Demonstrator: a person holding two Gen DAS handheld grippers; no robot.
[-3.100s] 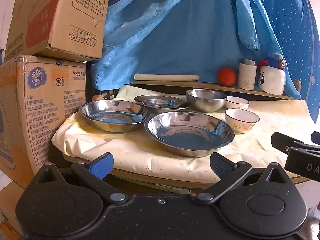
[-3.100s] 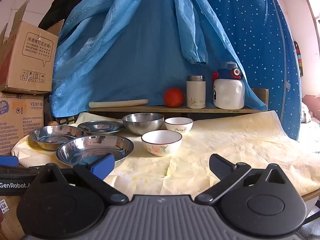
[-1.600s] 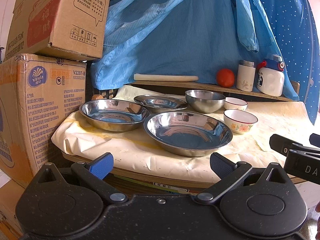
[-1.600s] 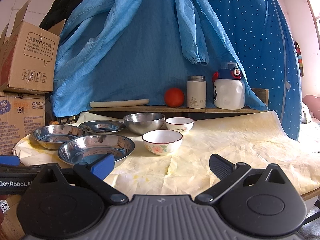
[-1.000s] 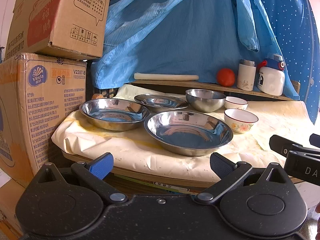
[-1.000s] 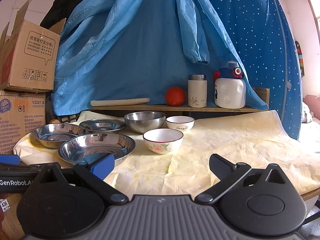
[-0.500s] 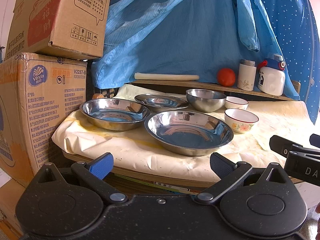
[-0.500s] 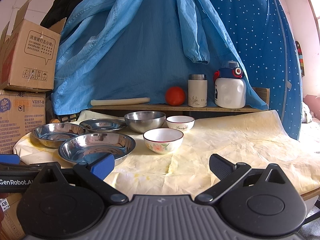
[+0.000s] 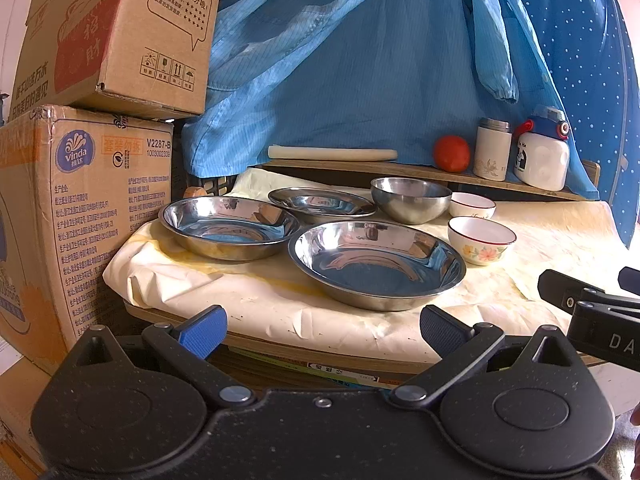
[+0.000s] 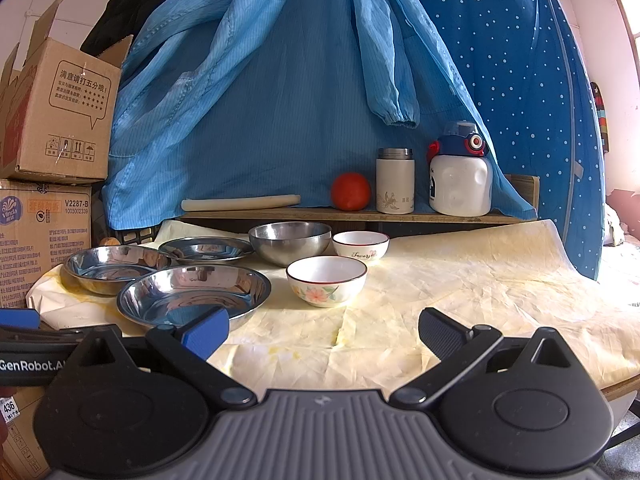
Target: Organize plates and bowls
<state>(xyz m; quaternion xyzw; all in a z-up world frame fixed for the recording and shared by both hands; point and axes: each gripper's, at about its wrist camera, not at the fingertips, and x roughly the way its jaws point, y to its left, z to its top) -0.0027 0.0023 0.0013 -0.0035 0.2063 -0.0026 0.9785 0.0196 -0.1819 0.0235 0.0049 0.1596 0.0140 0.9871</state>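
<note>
Both the left gripper (image 9: pixel 322 322) and right gripper (image 10: pixel 323 326) hang spread and empty off the near table edge, likely sizing up unsorted ware: three shallow steel plates (image 9: pixel 376 262) left, deep steel bowl (image 10: pixel 290 242) far, two white floral ceramic bowls (image 10: pixel 326 280) centre.

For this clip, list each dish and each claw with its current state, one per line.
Left claw: open, empty, short of the table.
Right claw: open, empty.
Nearest large steel plate: upright, empty.
Left steel plate: upright, empty.
Rear shallow steel plate: upright, empty.
Deep steel bowl: upright, unstacked.
Flowered white ceramic bowl: upright, empty.
Rear white ceramic bowl: upright, apart.
</note>
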